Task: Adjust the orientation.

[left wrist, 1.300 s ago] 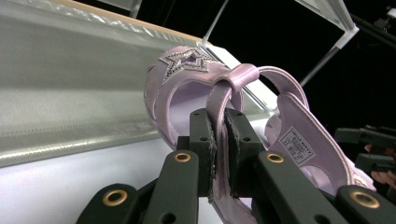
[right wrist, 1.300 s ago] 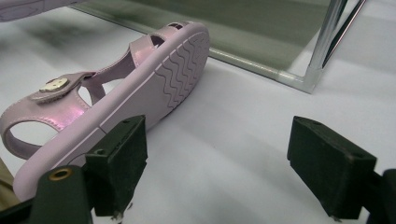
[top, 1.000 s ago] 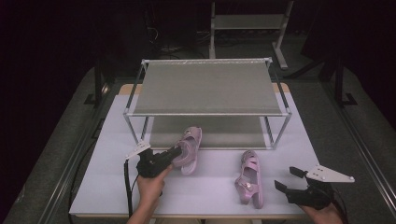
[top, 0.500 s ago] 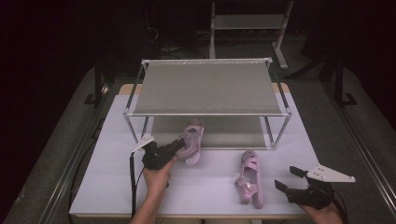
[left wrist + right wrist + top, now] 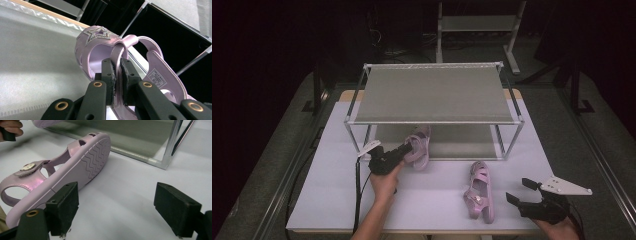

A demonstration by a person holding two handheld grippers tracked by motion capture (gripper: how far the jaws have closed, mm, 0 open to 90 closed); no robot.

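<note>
Carried toward the rack (image 5: 434, 95), the sandal (image 5: 419, 146) hangs pinched in left tongs (image 5: 408, 148); right tongs (image 5: 518, 191) gape over white table (image 5: 327, 175).

A white table (image 5: 327, 200) stands in a dark room, a grey shelf unit (image 5: 477, 22) behind it.

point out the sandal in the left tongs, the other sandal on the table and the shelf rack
held sandal (image 5: 98, 35), left gripper view, on its star-decorated toe strap
loose sandal (image 5: 479, 192), high view, on its middle straps
shelf rack (image 5: 434, 92), high view, on its top mesh shelf
</note>
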